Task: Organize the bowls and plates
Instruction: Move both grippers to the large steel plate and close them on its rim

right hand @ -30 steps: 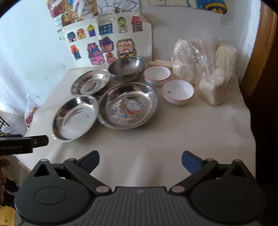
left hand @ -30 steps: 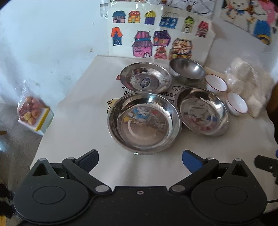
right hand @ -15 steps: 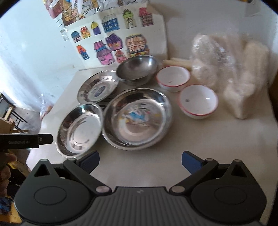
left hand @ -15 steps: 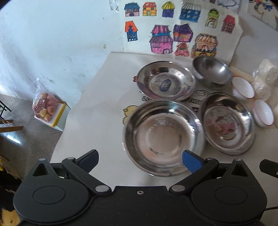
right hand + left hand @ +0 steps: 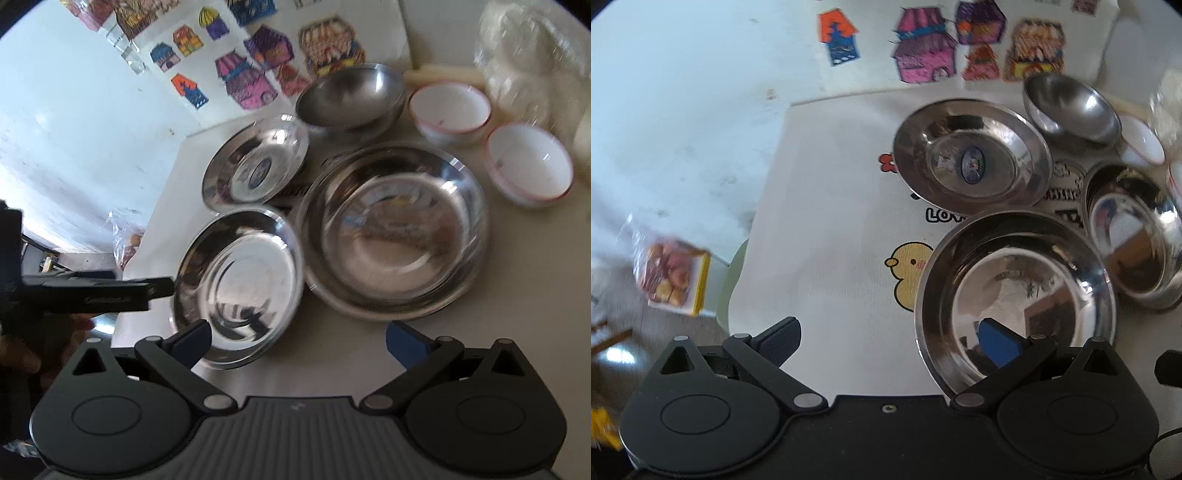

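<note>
The left gripper is spread wide, its right finger over the near steel plate at four o'clock. The right gripper gapes too; the large steel plate sits at one o'clock, white bowls at two.

The left gripper now sits lower and closer, its right finger over the near steel plate. The right gripper is closer to the big steel plate.

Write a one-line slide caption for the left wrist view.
Open left gripper straddles the rim of the nearest steel plate, with two more steel plates behind on the duck-print tablecloth.
</note>
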`<state>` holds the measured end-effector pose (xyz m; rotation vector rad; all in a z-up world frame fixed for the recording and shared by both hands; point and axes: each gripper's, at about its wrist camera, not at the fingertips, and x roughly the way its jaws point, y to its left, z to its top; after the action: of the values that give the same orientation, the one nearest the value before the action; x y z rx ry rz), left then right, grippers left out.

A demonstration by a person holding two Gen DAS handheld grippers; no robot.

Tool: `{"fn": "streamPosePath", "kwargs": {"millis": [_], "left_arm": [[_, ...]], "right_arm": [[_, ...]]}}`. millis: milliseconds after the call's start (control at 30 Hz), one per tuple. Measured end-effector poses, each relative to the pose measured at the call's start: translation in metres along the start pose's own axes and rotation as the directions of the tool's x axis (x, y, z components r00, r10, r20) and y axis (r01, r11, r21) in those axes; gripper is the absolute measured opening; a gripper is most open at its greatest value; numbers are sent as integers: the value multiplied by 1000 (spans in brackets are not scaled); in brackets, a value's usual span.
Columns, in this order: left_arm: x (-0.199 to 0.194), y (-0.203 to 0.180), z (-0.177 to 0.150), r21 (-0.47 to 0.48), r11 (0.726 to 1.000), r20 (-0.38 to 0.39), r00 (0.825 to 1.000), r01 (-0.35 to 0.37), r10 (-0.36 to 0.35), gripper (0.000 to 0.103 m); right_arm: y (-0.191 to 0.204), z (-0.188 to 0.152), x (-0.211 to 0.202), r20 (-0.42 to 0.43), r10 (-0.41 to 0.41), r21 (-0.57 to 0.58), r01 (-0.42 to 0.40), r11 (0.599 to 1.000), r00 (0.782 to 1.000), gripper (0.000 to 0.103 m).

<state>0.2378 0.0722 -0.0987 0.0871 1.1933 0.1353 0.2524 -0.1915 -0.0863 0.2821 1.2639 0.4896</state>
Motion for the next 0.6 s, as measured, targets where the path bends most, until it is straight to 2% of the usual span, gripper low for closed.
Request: {"fn": "streamPosePath", "kwargs": {"millis": [67,200,333,400,433,500,600], "left_arm": [[7,1,3,39,999,-5,1000,18,-18,102],[17,0,9,90,994,-10,998,63,-63,97],[24,-3,14,106,989,-23,995,100,-98,81],[26,-4,16,111,986,-33,992,121,-118,74],[27,-5,17,114,985,-36,991,132,-129,70],[28,-7,19,123,980,-38,988,155,-151,58],[34,-9,21,116,976,-60,982,185,-179,39]], "right_arm": [[4,-3,8,-14,14,36,-13,999,1000,101],[8,-5,24,-41,27,113,-22,993,999,86],[6,-9,41,-70,32,185,-18,983,997,70],[3,-10,46,-68,33,209,-18,978,997,55],[2,-10,48,-67,34,223,-18,975,997,52],[0,-10,51,-67,30,245,-13,970,997,38],[-3,-8,53,-53,36,264,-21,964,998,22]]}}
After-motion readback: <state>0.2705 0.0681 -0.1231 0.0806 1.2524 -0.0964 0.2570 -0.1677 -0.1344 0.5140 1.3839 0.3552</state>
